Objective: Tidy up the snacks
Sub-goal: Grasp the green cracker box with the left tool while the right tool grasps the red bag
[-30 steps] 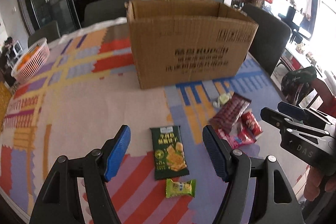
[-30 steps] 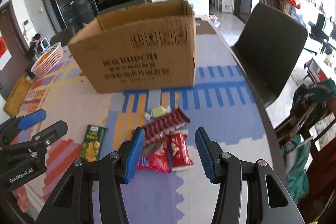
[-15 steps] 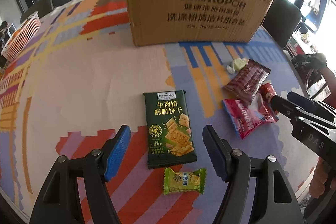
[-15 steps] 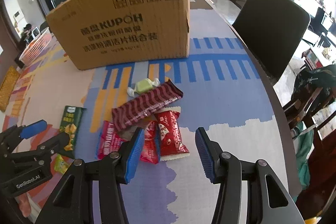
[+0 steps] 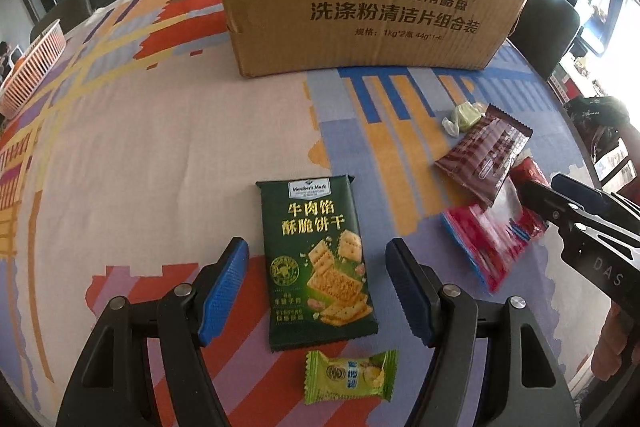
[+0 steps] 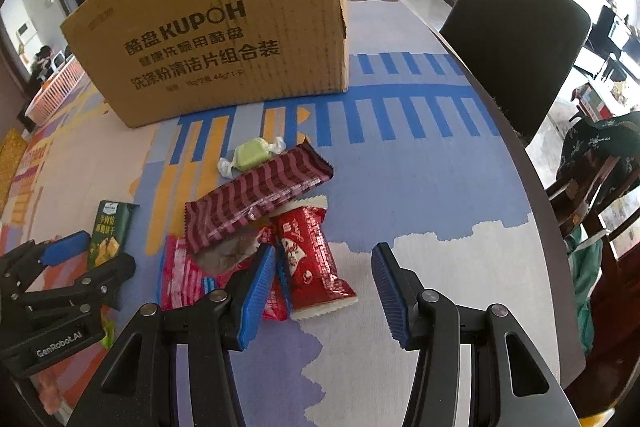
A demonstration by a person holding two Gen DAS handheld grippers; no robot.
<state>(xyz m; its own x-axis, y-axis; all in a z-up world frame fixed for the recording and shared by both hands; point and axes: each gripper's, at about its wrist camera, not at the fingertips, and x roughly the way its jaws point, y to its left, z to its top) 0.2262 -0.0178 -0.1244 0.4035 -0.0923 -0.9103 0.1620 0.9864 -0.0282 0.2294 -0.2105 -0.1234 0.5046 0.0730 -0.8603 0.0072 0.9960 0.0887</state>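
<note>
A dark green cracker packet [image 5: 316, 259] lies flat on the patterned tablecloth. My left gripper [image 5: 316, 265] hangs open just over it, one blue pad on each side, not touching. A small light green candy [image 5: 350, 375] lies below the packet. To the right is a pile: a maroon striped bar [image 6: 256, 199], a red packet [image 6: 308, 255], a pink packet [image 6: 180, 275] and a pale green wrapped candy [image 6: 252, 155]. My right gripper [image 6: 324, 263] is open above the red packet, its left pad over the pile. A cardboard box [image 6: 224, 27] stands behind, its inside hidden.
A pink basket [image 5: 36, 67] sits at the far left of the table. A dark chair [image 6: 516, 39] and a wooden chair with cloth [image 6: 600, 155] stand along the table's right edge [image 6: 532, 187]. Bare tablecloth lies left of the green packet.
Both grippers have sunk toward the table and tipped further down, so the snacks now sit between their fingers. The jaw widths look the same. No snack has moved.
</note>
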